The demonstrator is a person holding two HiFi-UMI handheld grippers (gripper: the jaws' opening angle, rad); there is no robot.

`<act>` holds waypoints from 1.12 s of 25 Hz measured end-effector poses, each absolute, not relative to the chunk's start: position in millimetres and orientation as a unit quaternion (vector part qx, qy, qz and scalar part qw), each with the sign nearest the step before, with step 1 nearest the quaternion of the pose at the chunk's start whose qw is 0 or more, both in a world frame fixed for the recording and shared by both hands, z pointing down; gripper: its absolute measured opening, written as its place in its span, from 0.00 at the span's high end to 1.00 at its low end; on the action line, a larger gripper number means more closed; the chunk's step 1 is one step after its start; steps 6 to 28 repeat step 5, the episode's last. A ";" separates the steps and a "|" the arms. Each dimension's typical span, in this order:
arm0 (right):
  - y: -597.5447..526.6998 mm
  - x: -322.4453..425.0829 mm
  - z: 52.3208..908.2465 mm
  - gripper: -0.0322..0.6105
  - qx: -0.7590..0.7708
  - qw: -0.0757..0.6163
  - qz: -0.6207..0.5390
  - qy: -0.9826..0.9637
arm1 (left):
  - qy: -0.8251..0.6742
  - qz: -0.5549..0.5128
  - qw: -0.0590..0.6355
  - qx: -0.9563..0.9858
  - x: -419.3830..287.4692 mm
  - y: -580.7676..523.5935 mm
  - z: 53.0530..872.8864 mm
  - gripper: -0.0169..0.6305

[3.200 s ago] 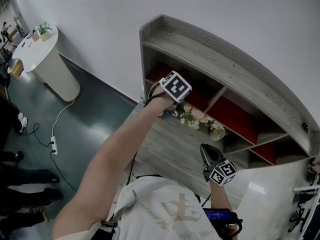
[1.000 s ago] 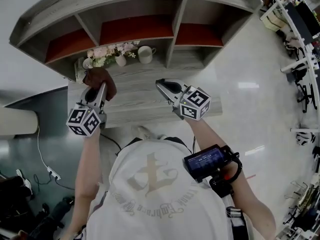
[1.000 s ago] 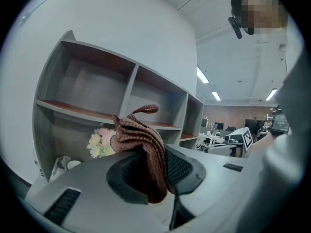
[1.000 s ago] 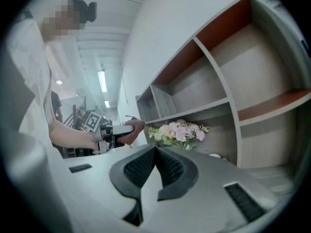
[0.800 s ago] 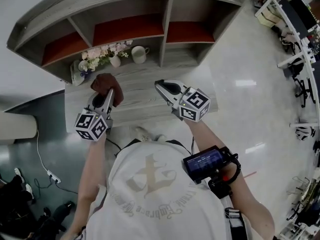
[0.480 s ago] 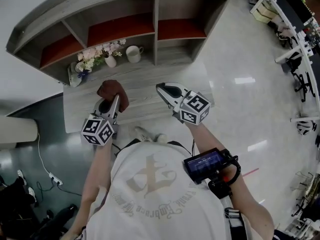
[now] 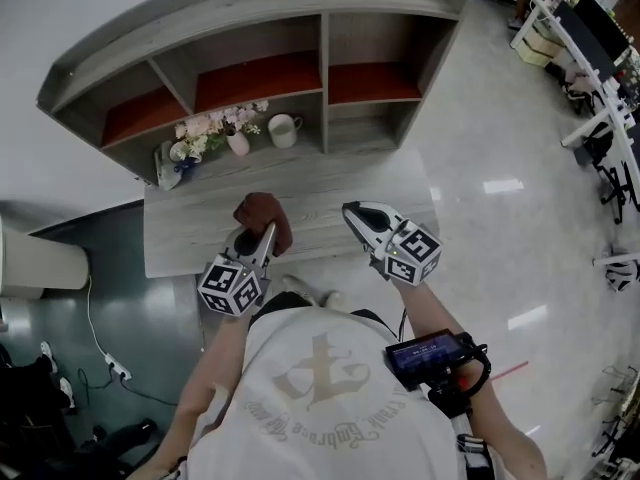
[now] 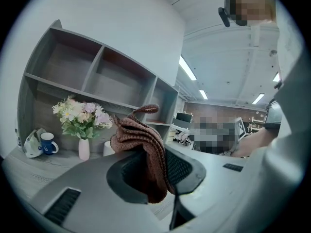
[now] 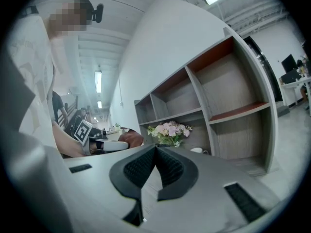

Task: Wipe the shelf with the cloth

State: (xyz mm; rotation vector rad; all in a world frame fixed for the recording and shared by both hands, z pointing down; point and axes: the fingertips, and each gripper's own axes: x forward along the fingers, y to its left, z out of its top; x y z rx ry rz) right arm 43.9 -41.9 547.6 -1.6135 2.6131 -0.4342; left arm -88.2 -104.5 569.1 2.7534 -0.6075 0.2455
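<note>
The cloth (image 7: 263,216) is a brown knitted rag, bunched into loose folds and pinched between the fingers of the left gripper (image 7: 268,234). One lobe stands up past the tips and another droops down between the pads. I judge it light, soft and floppy, with nothing to break. The ribbed knit should drag on the wood rather than skate, so it may roll up or tug free if I push hard. The present hold is near the middle of the bundle. That suits me, because enough cloth sticks out ahead of the fingers to meet the wood before the pads do.

Just beyond the fingers lies the wide bottom board (image 7: 190,226) of the shelf (image 7: 250,13). The cloth hangs over its near part, but I cannot tell whether it touches. Farther ahead, at the back of that board, stand a vase of flowers (image 7: 236,140) and a white mug (image 7: 283,128), with a blue cup (image 8: 47,143) off to the left. These look tippable, so I would keep the strokes short of them.

The right gripper (image 7: 352,210) hovers beside the left, over the same board. Its fingers are pressed together with nothing between them.
</note>
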 end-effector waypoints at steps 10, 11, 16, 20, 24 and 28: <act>-14.3 46.1 556.1 0.94 -0.532 0.019 -0.150 0.833 | -0.187 0.097 0.162 0.964 -80.5 -71.7 576.0 0.84; -14.3 46.1 556.1 0.94 -0.532 0.019 -0.150 0.833 | -0.187 0.097 0.162 0.964 -80.5 -71.7 576.0 0.84; -14.3 46.1 556.1 0.94 -0.532 0.019 -0.150 0.833 | -0.187 0.097 0.162 0.964 -80.5 -71.7 576.0 0.84; -14.3 46.1 556.1 0.94 -0.532 0.019 -0.150 0.833 | -0.187 0.097 0.162 0.964 -80.5 -71.7 576.0 0.84; -14.3 46.1 556.1 0.94 -0.532 0.019 -0.150 0.833 | -0.187 0.097 0.162 0.964 -80.5 -71.7 576.0 0.84; -14.3 46.1 556.1 0.94 -0.532 0.019 -0.150 0.833 | -0.187 0.097 0.162 0.964 -80.5 -71.7 576.0 0.84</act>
